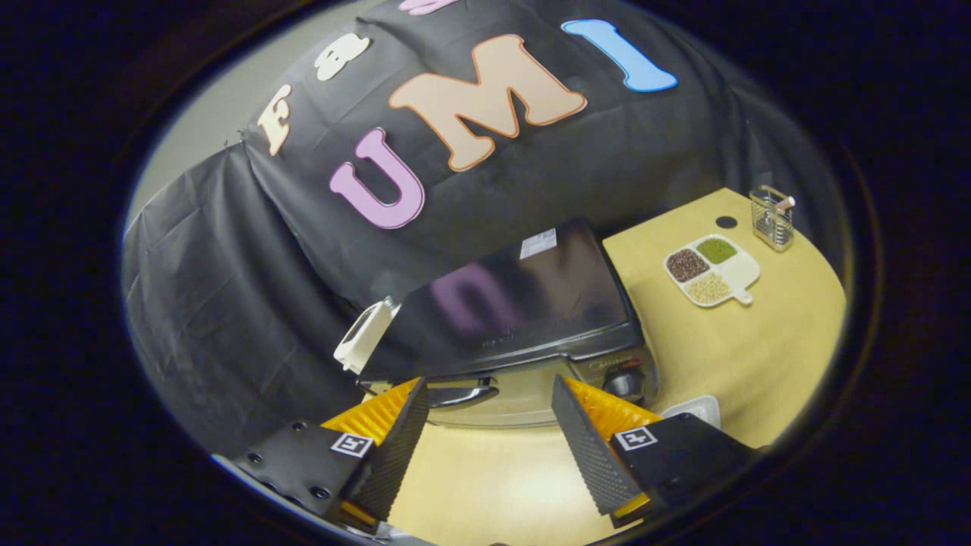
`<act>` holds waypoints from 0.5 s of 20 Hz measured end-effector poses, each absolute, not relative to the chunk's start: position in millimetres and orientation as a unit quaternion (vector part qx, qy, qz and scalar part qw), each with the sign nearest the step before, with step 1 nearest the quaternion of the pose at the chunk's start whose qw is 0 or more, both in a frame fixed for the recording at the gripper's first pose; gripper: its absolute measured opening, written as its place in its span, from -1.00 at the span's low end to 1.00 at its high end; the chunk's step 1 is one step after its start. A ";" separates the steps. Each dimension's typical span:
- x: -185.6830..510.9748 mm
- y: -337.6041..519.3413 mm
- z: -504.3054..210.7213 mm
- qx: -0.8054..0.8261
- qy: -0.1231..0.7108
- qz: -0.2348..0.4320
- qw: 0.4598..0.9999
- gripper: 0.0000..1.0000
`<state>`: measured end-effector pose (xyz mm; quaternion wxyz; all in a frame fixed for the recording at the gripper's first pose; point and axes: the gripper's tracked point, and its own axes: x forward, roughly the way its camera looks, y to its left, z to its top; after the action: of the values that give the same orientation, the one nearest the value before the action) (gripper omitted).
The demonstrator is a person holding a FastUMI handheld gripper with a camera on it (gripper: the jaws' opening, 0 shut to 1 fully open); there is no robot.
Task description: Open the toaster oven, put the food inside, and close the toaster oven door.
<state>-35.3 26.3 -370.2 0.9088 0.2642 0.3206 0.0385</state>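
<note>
**Toaster oven: door shut, handle just ahead of the open fingers**

Toaster oven [523, 318], a black metal box with a glossy top, stands on the pale wooden counter [728, 356] against its back edge. Its glass door is closed; the curved dark handle [459, 394] lies across the top of the door, just ahead of the gripper [489, 447], whose fingers are wide apart and hold nothing. I judge the oven heavy and stiff, the door hinged and a little slippery, so the handle bar is the place to hold. A white divided dish of grains [709, 269] lies well apart, near the far corner. Whether food is already inside, I cannot tell.
</note>
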 end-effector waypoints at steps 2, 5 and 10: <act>-35.0 20.6 -360.2 0.267 0.312 0.036 0.911 0.98; -34.9 13.2 -340.7 0.244 0.295 0.029 0.923 0.98; -18.6 -16.6 -253.8 0.168 0.200 0.009 0.965 0.98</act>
<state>-18.6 -16.6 -253.8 0.9652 0.1678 0.2002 0.0086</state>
